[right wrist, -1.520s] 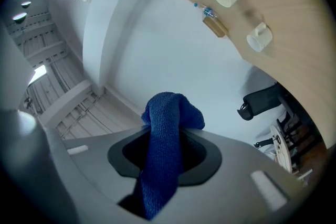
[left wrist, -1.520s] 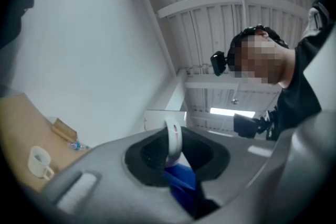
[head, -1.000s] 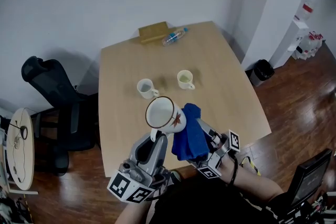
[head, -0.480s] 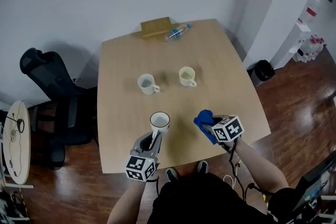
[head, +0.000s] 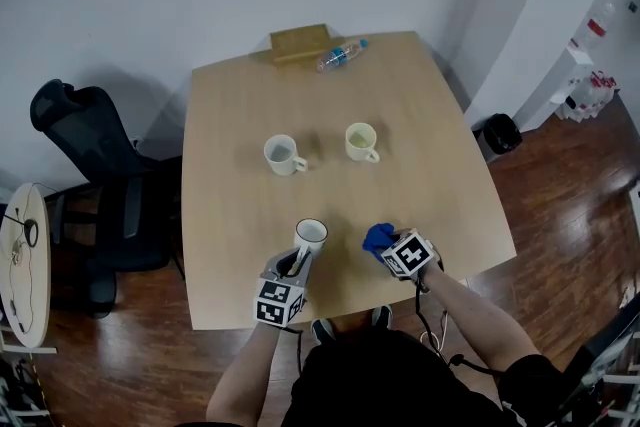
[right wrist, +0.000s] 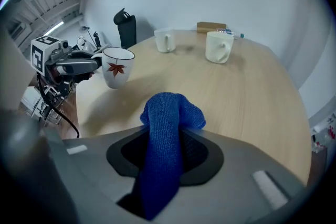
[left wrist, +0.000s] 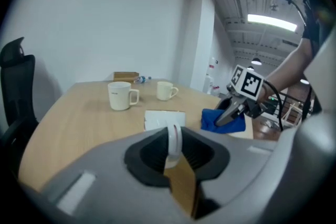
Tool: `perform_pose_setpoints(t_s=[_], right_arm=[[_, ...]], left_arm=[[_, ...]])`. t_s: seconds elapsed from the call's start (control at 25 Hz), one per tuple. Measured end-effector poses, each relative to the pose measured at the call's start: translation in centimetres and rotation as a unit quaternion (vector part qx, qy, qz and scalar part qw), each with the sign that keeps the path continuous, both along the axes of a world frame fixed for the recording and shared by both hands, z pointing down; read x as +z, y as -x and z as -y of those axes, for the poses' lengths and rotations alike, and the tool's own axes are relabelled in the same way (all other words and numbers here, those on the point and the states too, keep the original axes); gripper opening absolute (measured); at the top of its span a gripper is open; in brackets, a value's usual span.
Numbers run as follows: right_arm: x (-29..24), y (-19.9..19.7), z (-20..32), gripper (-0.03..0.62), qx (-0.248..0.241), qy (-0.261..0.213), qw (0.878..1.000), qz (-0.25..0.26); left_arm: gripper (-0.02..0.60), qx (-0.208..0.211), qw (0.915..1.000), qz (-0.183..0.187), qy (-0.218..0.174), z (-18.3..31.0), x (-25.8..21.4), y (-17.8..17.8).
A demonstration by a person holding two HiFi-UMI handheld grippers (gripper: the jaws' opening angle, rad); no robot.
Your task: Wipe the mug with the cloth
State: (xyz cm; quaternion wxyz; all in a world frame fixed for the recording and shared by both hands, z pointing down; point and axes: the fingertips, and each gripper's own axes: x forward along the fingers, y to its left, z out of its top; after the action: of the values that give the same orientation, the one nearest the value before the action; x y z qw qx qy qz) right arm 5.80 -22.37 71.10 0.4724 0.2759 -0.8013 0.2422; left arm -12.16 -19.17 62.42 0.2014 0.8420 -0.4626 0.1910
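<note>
A person seated at the near edge of a pale wooden table (head: 430,145) holds a two-jaw gripper in each hand. The left gripper (head: 298,261) is clamped tight on the handle of the mug (head: 310,235), a white cup with a dark rim and a red maple-leaf print. The mug is upright near the table's front edge, though no view settles whether its base touches the wood. In the left gripper view, the white handle stands pinched between the narrow jaws. The right gripper (head: 392,247) carries the blue cloth (head: 378,236), which rises bunched from between its jaws and fills the gap. Those jaws are opening, yet the fabric is pressed between the pads. The cloth hangs just beside the mug on its right, apart from it, over the front of the table. Farther back, at mid-table, stand a white mug (head: 282,154) and a cream mug (head: 360,141), side by side and well apart from the grippers. A plastic bottle (head: 340,55) lies on its side at the far edge, just beside a flat wooden box (head: 300,42). A black office chair (head: 90,175) stands left of the table on the dark wood floor, and a black bin (head: 500,132) sits by the wall to the right.
</note>
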Motion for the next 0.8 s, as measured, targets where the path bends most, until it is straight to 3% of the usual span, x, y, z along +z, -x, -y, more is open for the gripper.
perform_pose_setpoints(t_s=[0.32,0.44,0.52,0.8], right_arm=[[1.0,-0.7,-0.4,0.155,0.005,0.022,1.0,-0.018],[0.7,-0.8,-0.6,0.216,0.011,0.024,1.0,-0.014],[-0.1,-1.3,-0.2,0.256,0.031,0.012,0.999,-0.003],[-4.8,-4.3,-0.5,0.261,0.146,-0.022,0.986,0.078]], left_arm=[[0.061,0.004,0.9996,-0.026,0.015,-0.7,0.7,1.0],[0.061,-0.004,0.9992,-0.033,0.025,-1.7,1.1,2.0],[0.061,-0.011,0.999,-0.034,0.027,-2.1,1.1,2.6],[0.063,-0.009,0.9989,-0.041,0.022,-4.0,1.3,3.8]])
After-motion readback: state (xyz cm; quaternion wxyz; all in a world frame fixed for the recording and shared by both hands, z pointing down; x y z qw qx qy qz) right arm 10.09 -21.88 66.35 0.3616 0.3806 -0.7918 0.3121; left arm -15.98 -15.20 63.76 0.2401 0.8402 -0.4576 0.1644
